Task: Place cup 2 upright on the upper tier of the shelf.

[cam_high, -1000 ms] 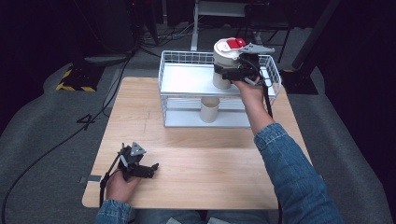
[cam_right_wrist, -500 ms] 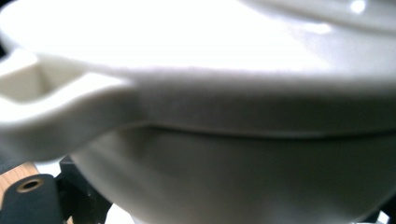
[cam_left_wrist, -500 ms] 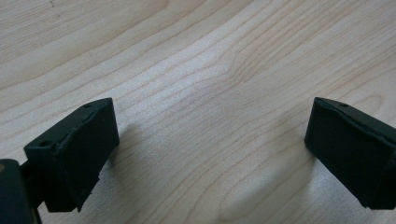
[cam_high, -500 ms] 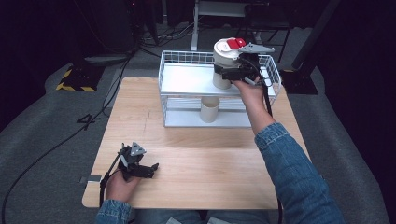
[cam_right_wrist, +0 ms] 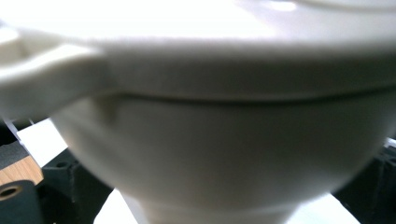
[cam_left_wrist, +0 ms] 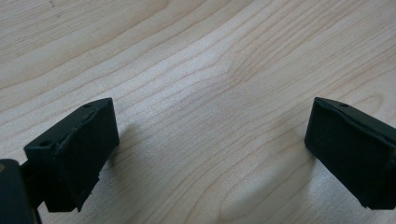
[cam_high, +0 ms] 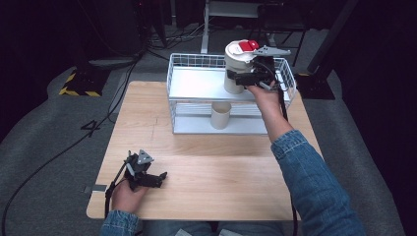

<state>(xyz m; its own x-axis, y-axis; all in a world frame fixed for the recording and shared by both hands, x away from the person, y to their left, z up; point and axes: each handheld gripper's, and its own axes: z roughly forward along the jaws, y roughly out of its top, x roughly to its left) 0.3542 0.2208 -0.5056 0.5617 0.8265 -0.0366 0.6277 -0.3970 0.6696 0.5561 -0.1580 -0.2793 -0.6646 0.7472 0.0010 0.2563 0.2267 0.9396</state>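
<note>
From above, the right gripper clamps a lidded white container over the wire rack; the left gripper shows jaws wide over bare tabletop

A light wooden table is carrying a white wire two-tier rack at its twelve-o'clock edge.

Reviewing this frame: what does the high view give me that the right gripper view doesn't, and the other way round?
High view alone: the wooden table, the white wire rack with a cup on its lower shelf, the red cap, and the left gripper resting near the table's front edge. Right gripper view alone: the seam under the lid rim, close up. Both: the white container, with the right gripper around it.
</note>
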